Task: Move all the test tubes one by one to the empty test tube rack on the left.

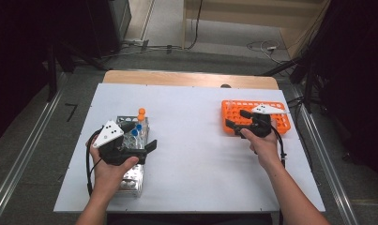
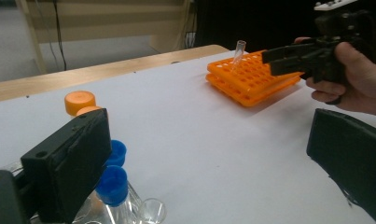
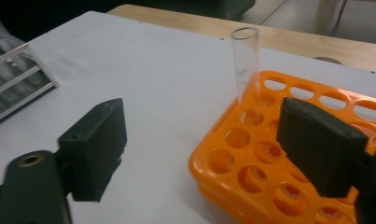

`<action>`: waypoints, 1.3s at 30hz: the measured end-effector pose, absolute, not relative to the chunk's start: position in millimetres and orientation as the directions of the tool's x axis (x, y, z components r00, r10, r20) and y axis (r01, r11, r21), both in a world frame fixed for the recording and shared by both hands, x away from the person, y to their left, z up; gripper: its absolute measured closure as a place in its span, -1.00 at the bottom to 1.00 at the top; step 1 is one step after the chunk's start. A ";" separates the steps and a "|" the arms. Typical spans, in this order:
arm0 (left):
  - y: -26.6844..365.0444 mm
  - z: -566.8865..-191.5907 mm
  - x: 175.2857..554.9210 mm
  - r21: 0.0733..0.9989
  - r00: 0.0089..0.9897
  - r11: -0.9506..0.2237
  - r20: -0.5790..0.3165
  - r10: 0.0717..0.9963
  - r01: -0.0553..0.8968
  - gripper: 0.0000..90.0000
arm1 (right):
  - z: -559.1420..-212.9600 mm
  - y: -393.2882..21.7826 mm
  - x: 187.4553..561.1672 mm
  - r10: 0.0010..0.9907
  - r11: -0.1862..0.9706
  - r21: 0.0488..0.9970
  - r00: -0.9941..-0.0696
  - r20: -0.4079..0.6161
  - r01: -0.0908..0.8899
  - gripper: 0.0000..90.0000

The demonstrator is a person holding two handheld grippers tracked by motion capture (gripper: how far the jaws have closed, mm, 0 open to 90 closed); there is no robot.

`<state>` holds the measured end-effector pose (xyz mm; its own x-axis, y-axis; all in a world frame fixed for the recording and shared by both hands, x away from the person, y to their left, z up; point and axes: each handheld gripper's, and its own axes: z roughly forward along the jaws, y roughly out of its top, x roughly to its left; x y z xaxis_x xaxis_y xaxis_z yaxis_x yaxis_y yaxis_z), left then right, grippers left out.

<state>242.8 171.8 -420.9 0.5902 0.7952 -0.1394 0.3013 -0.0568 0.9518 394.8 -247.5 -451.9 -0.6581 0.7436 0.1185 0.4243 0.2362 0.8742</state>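
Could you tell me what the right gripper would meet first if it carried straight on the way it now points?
Probably the clear test tube standing in the orange rack: the right gripper has open jaws and aims along the rack's corner toward it. Depth is unclear, so the right-hand jaw might graze the rack first.

Even overhead light, dark room edges, soft close-up blur.

Laboratory test bay. Evidence: white-topped table [image 1: 196, 178] carrying an orange tube rack [image 1: 280, 123] at right and a metal tube rack [image 1: 132, 180] at left; floor rails either side; loose cables [image 1: 264, 47] on the far floor.
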 end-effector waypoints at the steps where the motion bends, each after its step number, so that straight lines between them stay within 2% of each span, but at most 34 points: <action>1: 171.2 -420.8 242.7 0.952 0.594 -0.055 -0.141 0.792 0.300 -1.00 | -453.1 -246.1 398.2 0.753 0.231 0.874 -0.647 0.117 0.428 -0.52; 7: 167.8 -420.8 242.4 0.953 0.606 -0.057 -0.143 0.783 0.298 -1.00 | -458.1 -238.5 417.1 0.805 0.209 0.866 -0.583 0.112 0.455 -0.19; 11: 165.8 -421.0 242.6 0.952 0.611 -0.063 -0.141 0.779 0.300 -1.00 | -464.3 -232.9 430.4 0.822 0.243 0.837 -0.562 0.090 0.490 -0.02; 19: 163.4 -421.3 242.7 0.950 0.612 -0.063 -0.145 0.777 0.306 -1.00 | -473.1 -222.8 438.9 0.837 0.285 0.844 -0.547 0.013 0.455 0.27; 24: 161.3 -421.1 242.9 0.949 0.616 -0.060 -0.152 0.773 0.308 -1.00 | -476.2 -216.4 438.0 0.840 0.302 0.854 -0.542 -0.028 0.423 0.59; 35: 152.4 -419.4 242.3 0.951 0.636 -0.064 -0.151 0.757 0.302 -1.00 | -455.5 -225.7 425.5 0.830 0.289 0.885 -0.557 -0.042 0.364 0.63; 39: 146.9 -418.7 242.1 0.952 0.644 -0.067 -0.150 0.750 0.300 -1.00 | -440.9 -228.9 412.3 0.797 0.284 0.895 -0.603 -0.022 0.343 0.63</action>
<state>242.1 146.9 -418.7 0.6437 0.7504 -0.1498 0.2996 -0.0670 0.9517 412.3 -228.9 -440.9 -0.6034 0.7971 -0.0220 0.3427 0.2842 0.8954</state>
